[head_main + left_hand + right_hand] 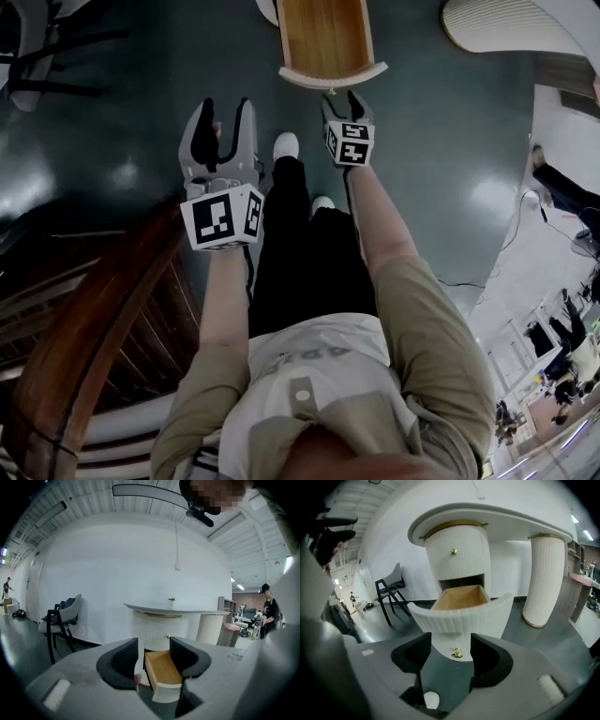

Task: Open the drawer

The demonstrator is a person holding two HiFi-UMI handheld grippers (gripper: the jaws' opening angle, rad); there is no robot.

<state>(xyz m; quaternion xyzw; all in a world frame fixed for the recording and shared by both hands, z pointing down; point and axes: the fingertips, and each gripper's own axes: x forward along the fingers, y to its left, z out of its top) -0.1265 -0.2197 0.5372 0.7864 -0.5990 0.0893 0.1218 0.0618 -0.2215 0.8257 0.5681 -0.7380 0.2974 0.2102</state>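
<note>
The drawer (459,618) stands pulled well out, its knob (457,654) free between the wide jaws of the right gripper (343,101), the left gripper (223,117) wide and empty nearby, so a careless withdrawal could snag the knob and jolt the drawer shut.

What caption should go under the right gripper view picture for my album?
The pulled-out white drawer shows its gold knob sitting untouched inside the open right claw.

White wall (108,559), slatted white ceiling (93,501). Dark glossy floor (450,141), light glare. Black chair (58,620), pale seat, left of frame near wall.
</note>
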